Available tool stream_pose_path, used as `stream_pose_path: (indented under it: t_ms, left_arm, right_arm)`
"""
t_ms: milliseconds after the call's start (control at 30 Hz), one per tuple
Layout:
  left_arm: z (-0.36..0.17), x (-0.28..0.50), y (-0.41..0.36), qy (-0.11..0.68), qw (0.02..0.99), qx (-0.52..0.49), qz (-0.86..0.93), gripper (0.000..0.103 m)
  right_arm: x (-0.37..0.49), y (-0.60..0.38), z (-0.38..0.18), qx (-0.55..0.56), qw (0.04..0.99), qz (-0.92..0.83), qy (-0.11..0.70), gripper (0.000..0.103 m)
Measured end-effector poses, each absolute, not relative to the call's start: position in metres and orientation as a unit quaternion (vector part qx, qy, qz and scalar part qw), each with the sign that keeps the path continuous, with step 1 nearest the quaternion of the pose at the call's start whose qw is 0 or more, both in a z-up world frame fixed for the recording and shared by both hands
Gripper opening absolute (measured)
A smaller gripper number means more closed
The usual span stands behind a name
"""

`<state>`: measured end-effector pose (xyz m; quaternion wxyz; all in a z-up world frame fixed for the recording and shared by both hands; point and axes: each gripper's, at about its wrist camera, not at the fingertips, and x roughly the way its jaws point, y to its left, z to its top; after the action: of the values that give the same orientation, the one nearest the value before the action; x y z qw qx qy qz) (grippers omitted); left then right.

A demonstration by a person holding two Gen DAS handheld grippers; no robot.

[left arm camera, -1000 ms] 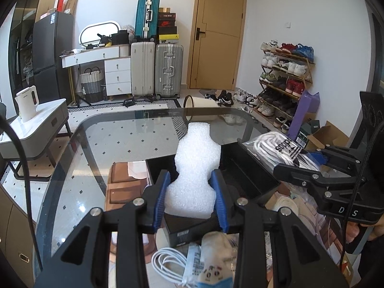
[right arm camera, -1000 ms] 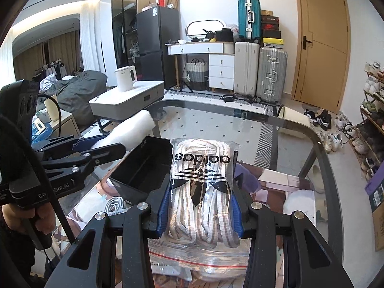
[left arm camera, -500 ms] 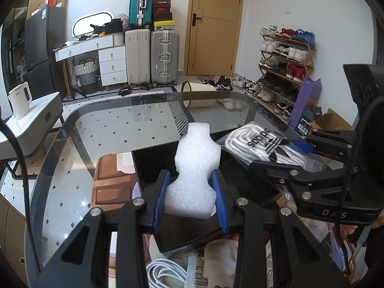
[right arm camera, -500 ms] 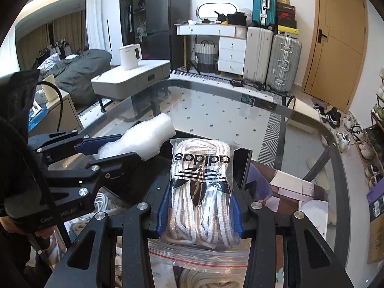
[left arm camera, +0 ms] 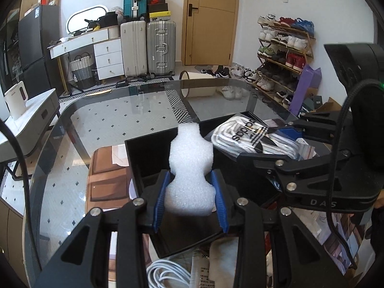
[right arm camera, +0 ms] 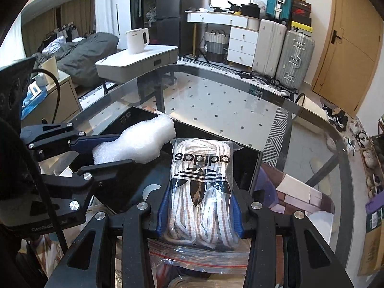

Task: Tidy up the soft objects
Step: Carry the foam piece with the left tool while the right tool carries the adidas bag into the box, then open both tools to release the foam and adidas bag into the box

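glass table [left arm camera: 100,129] with black tray [left arm camera: 148,153], left gripper [left arm camera: 190,199] clamping foam piece [left arm camera: 190,165], right gripper [right arm camera: 199,210] gripping bagged laces [right arm camera: 200,187]

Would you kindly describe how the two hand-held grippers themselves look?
Both are black angular frames with silver screws and blue finger pads. The right hand-held gripper shows pale lettering on its side and a black cable; the left hand-held gripper matches, also cabled.

Both views bright, evenly daylit, sharp. Strong fisheye bending and black vignette at corners. Glass table [left arm camera: 100,120] carries pale reflections; shadows soft; no motion blur.
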<state>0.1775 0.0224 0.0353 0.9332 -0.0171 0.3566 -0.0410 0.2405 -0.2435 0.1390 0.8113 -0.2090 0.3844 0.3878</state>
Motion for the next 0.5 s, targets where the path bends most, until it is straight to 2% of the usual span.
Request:
stream_pose_path:
  t_ms: [233,500]
  left_arm:
    - [0.033,0.179,0.017,0.358,0.933,0.005,-0.039,0.034]
    - [0.033,0.177,0.022,0.354,0.934,0.023,-0.048,0.035]
  right_arm:
    - [0.247,-0.23,0.127,-0.247,0.792,0.389,0.4,0.042]
    - [0.242,-0.232,0.128,-0.235,0.795,0.369,0.42,0.042]
